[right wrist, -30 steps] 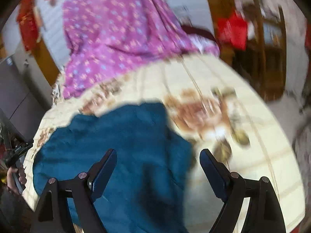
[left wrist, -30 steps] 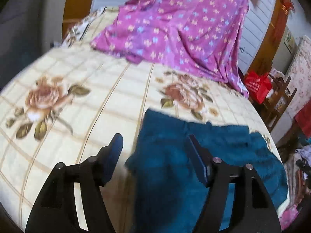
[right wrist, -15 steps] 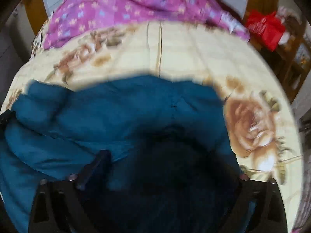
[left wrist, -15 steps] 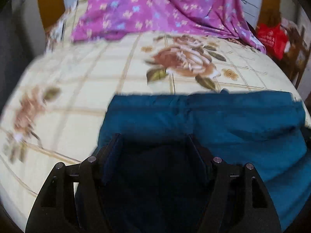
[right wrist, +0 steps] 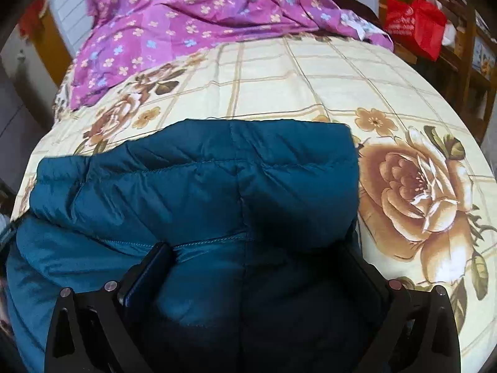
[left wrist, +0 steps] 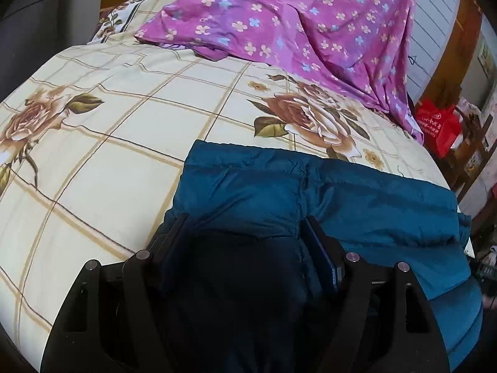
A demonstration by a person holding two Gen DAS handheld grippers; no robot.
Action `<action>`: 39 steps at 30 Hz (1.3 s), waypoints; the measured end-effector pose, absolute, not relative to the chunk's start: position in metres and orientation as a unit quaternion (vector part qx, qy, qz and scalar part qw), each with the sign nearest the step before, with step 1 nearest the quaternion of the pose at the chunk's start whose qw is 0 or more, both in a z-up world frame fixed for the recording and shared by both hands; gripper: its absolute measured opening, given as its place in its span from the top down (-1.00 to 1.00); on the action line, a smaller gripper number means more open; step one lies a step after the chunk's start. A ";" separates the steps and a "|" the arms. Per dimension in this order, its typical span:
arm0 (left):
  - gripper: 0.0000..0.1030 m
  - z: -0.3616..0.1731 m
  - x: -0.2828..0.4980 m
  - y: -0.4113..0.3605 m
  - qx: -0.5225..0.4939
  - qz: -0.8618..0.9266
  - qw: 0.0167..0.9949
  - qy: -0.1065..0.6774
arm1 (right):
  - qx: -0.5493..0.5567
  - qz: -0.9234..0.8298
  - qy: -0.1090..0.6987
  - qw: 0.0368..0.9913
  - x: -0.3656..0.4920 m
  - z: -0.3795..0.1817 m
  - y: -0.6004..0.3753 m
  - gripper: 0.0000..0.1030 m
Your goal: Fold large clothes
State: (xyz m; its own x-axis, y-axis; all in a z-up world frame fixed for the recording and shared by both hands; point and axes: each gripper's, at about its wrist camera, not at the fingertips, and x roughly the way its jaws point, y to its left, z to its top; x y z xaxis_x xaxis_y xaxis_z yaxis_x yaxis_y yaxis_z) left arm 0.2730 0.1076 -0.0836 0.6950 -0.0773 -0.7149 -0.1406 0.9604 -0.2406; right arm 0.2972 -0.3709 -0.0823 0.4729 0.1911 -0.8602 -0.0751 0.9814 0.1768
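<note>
1. So far, the one garment in hand is the teal padded jacket point(left wrist: 357, 202). It lies on the bed point(left wrist: 124, 143) at the near edge, well apart from the purple flowered quilt point(left wrist: 295, 25) heaped at the far end.
2. Judging by how it lies, at least one fold is already made. A thick upper layer with a straight far edge sits on top of a lower layer, which shows below it at one side in both views.
3. My left gripper point(left wrist: 245, 220) is down on the jacket near its outer corner, jaws fairly wide, with dark padded cloth filling the gap between them. I cannot tell whether the pads actually press on the cloth or only stand either side of it.
4. My right gripper point(right wrist: 256, 245) is at the jacket's other end, beside the big printed rose on the sheet. Its jaws have just been opening and now stand as wide as they go. The jacket's bulk sits between them, but I see no pinch, so I take it as let go or not yet taken.
5. What is left, as I judge it: the bundle is long across the bed and puffy, so it probably needs another fold to make it compact, then pressing flat.
6. I see no other large clothes laid out for folding, and the quilt looks like bedding, not part of the job.
</note>
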 end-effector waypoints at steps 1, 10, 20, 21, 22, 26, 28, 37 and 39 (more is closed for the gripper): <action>-0.41 -0.084 0.274 0.107 -0.137 0.019 0.910 0.391 | 0.062 0.070 0.516 0.852 0.303 -0.081 -0.372 -1.00; -0.41 -0.087 0.275 0.112 -0.151 0.010 0.908 0.391 | 0.102 0.017 0.530 0.842 0.342 -0.094 -0.387 -1.00; -0.43 -0.089 0.277 0.109 -0.144 0.010 0.905 0.401 | 0.076 -0.045 0.417 0.905 0.284 -0.038 -0.392 -1.00; -0.44 -0.089 0.279 0.108 -0.137 0.009 0.902 0.410 | 0.074 -0.043 0.412 0.907 0.273 -0.028 -0.392 -1.00; -0.44 -0.086 0.281 0.105 -0.117 0.008 0.897 0.427 | 0.072 -0.035 0.410 0.909 0.262 -0.019 -0.392 -1.00; -0.44 -0.058 0.257 0.108 -0.080 0.019 0.895 0.439 | 0.038 0.009 0.400 0.916 0.194 0.021 -0.392 -1.00; -0.44 -0.039 0.227 0.107 -0.071 0.002 0.906 0.418 | 0.031 0.038 0.398 0.916 0.158 0.031 -0.393 -1.00; -0.44 -0.079 0.112 0.095 -0.058 -0.043 0.892 0.446 | 0.052 0.103 0.465 0.878 0.080 -0.044 -0.356 -1.00; -0.44 -0.072 0.100 0.100 -0.060 -0.044 0.896 0.438 | 0.037 0.085 0.465 0.880 0.072 -0.055 -0.349 -1.00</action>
State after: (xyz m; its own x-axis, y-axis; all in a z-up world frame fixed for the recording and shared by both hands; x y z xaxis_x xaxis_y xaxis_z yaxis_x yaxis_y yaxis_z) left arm 0.1001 0.0999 -0.0715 0.6128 -0.1310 -0.7793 0.0256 0.9889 -0.1462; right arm 0.0717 -0.3490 -0.0550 0.5528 0.1837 -0.8128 -0.1142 0.9829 0.1445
